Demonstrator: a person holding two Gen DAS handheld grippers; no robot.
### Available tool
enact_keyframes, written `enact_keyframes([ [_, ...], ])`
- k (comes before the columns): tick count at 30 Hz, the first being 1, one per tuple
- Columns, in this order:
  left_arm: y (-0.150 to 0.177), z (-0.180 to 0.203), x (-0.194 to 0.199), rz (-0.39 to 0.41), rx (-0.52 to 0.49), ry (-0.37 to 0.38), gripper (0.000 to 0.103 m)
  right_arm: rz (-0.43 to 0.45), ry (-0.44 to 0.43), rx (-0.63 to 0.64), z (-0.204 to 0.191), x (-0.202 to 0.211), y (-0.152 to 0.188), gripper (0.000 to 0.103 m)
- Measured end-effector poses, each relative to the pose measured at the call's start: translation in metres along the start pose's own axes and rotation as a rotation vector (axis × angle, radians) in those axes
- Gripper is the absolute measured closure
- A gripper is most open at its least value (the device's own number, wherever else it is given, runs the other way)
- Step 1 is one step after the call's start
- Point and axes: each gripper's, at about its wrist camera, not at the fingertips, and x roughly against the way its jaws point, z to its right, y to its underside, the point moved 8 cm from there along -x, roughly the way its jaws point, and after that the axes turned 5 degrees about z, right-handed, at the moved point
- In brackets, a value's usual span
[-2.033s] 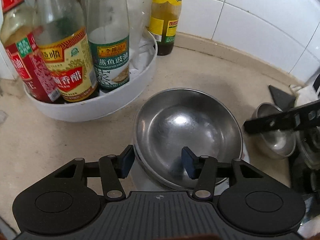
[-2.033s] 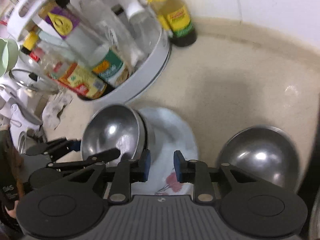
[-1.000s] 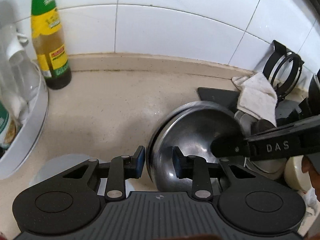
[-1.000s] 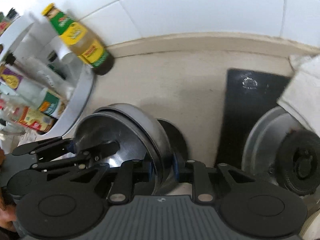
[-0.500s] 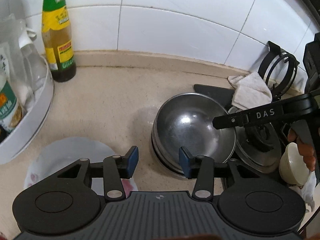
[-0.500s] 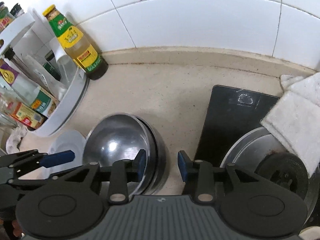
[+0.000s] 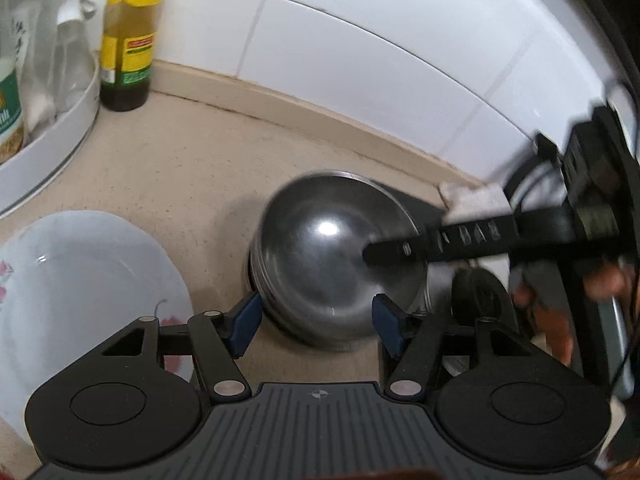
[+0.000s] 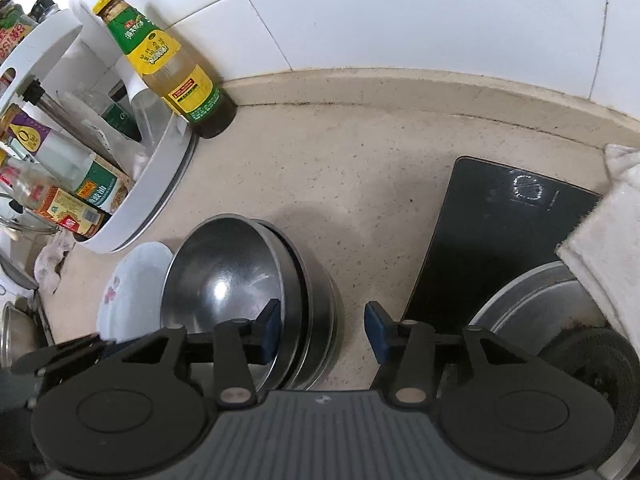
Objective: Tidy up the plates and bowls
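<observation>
Left gripper (image 7: pixel 316 326): jaws just widened, empty, stacked steel bowls (image 7: pixel 332 264) ahead between them
Right gripper (image 8: pixel 322 332): jaws just widened, empty, astride bowl rim
Plate (image 7: pixel 80 280): left, on bench (image 7: pixel 192 168)

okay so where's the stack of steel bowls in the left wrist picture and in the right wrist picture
Left wrist view: the stack of steel bowls sits at centre, just beyond the open left gripper.
Right wrist view: it is lower left of centre, at the left blue pad of the open right gripper.
Shared landmark: the white floral plate lies left of the stack in both.
</observation>
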Motion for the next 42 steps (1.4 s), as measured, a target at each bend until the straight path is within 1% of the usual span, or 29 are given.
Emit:
enact_keyframes([
  [2, -0.002, -0.005, -0.008, -0.019, 0.019, -0.032, 0.030, -0.012, -0.026, -0.006, 0.000, -0.003, -0.001, 0.060],
  [4, 0.000, -0.010, -0.016, -0.044, 0.027, -0.063, 0.030, -0.028, -0.044, -0.013, 0.001, -0.008, 0.001, 0.060],
  [7, 0.006, -0.012, -0.033, -0.103, 0.046, -0.058, 0.029, -0.056, -0.084, -0.029, 0.002, -0.018, 0.005, 0.060],
  [8, 0.009, -0.013, -0.041, -0.122, 0.065, -0.054, 0.027, -0.068, -0.111, -0.052, 0.003, -0.021, 0.006, 0.060],
  [10, 0.008, -0.015, -0.047, -0.111, 0.094, -0.044, 0.024, -0.081, -0.141, -0.090, 0.006, -0.024, 0.006, 0.060],
  [12, 0.005, -0.017, -0.050, -0.109, 0.098, -0.041, 0.028, -0.089, -0.158, -0.114, 0.011, -0.024, 0.004, 0.060],
  [14, 0.003, -0.016, -0.049, -0.103, 0.075, -0.041, 0.034, -0.092, -0.156, -0.105, 0.013, -0.022, 0.004, 0.061],
  [16, 0.003, -0.015, -0.045, -0.092, 0.050, -0.052, 0.038, -0.088, -0.152, -0.089, 0.014, -0.020, 0.004, 0.061],
  [19, -0.002, -0.015, -0.047, -0.074, 0.030, -0.064, 0.041, -0.080, -0.142, -0.082, 0.015, -0.018, 0.005, 0.061],
  [21, -0.004, -0.016, -0.045, -0.069, 0.023, -0.061, 0.047, -0.075, -0.133, -0.049, 0.015, -0.015, 0.006, 0.062],
  [22, -0.005, -0.017, -0.044, -0.065, 0.025, -0.062, 0.052, -0.071, -0.129, -0.031, 0.016, -0.013, 0.005, 0.062],
  [23, -0.007, -0.017, -0.043, -0.057, 0.013, -0.070, 0.057, -0.058, -0.124, -0.034, 0.019, -0.010, 0.005, 0.062],
  [24, -0.010, -0.015, -0.044, -0.044, -0.011, -0.090, 0.058, -0.044, -0.113, -0.043, 0.020, -0.008, 0.004, 0.062],
  [26, -0.010, -0.010, -0.043, -0.019, -0.082, -0.138, 0.058, -0.034, -0.090, -0.015, 0.018, -0.007, 0.003, 0.061],
  [27, -0.009, -0.003, -0.046, -0.014, -0.117, -0.144, 0.057, -0.040, -0.083, -0.011, 0.017, -0.009, 0.003, 0.059],
  [28, -0.007, 0.002, -0.048, -0.013, -0.132, -0.147, 0.054, -0.049, -0.080, -0.015, 0.015, -0.012, 0.004, 0.056],
  [30, -0.003, 0.010, -0.049, 0.015, -0.190, -0.189, 0.053, -0.036, -0.074, -0.033, 0.014, -0.015, 0.007, 0.056],
  [31, -0.002, 0.012, -0.050, 0.023, -0.207, -0.204, 0.054, -0.033, -0.072, -0.020, 0.013, -0.014, 0.008, 0.057],
  [32, -0.001, 0.012, -0.051, 0.027, -0.205, -0.210, 0.058, -0.028, -0.070, -0.021, 0.014, -0.013, 0.010, 0.057],
  [33, -0.002, 0.012, -0.051, 0.027, -0.197, -0.219, 0.059, -0.026, -0.067, -0.029, 0.015, -0.013, 0.010, 0.058],
  [37, -0.005, 0.015, -0.049, 0.033, -0.186, -0.244, 0.059, -0.021, -0.072, -0.050, 0.017, -0.012, 0.010, 0.058],
  [40, -0.010, 0.019, -0.039, 0.076, -0.208, -0.251, 0.059, -0.011, -0.087, -0.066, 0.017, -0.008, 0.008, 0.059],
  [42, -0.015, 0.021, -0.030, 0.095, -0.210, -0.242, 0.059, 0.000, -0.095, -0.074, 0.015, -0.002, 0.007, 0.059],
])
